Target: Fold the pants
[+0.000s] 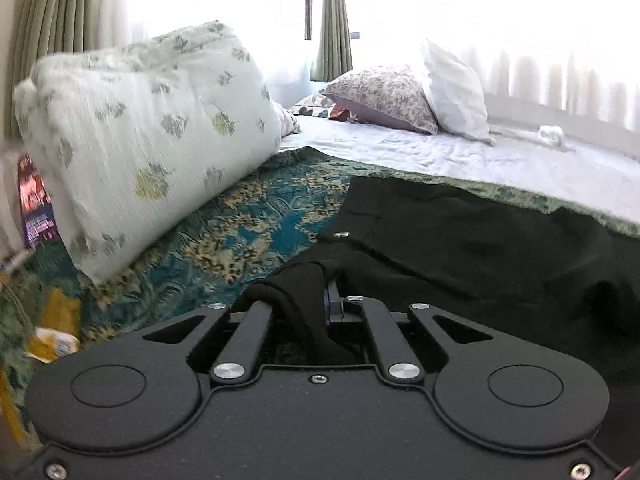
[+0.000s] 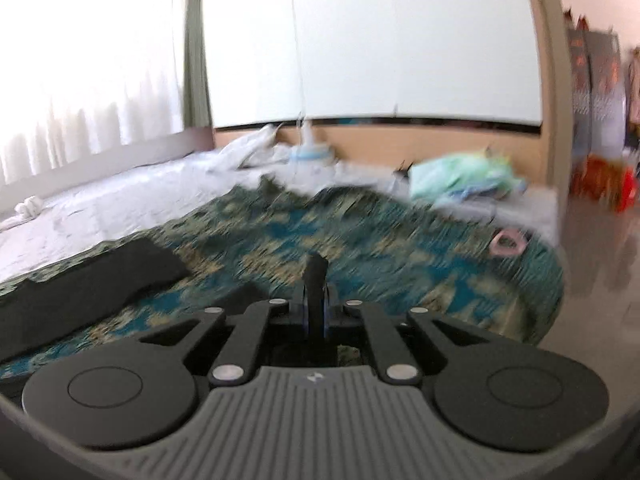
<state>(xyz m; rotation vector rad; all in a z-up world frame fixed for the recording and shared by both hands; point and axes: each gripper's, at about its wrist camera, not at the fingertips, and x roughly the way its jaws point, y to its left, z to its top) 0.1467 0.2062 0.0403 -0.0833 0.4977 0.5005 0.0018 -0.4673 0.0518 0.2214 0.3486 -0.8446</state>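
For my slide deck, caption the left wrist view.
Left tongs shut on black pants lying on a teal patterned bedspread, floral pillow alongside.

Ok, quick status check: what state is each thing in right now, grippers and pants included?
Left gripper: shut on a bunched fold of the pants.
Right gripper: shut on a thin edge of black cloth.
Pants: black, partly spread on the bedspread, not yet folded flat.
Bedspread: teal patterned, lying flat under the pants.
Floral pillow: leaning at the bedspread's edge.
White pillow: propped upright by the window.
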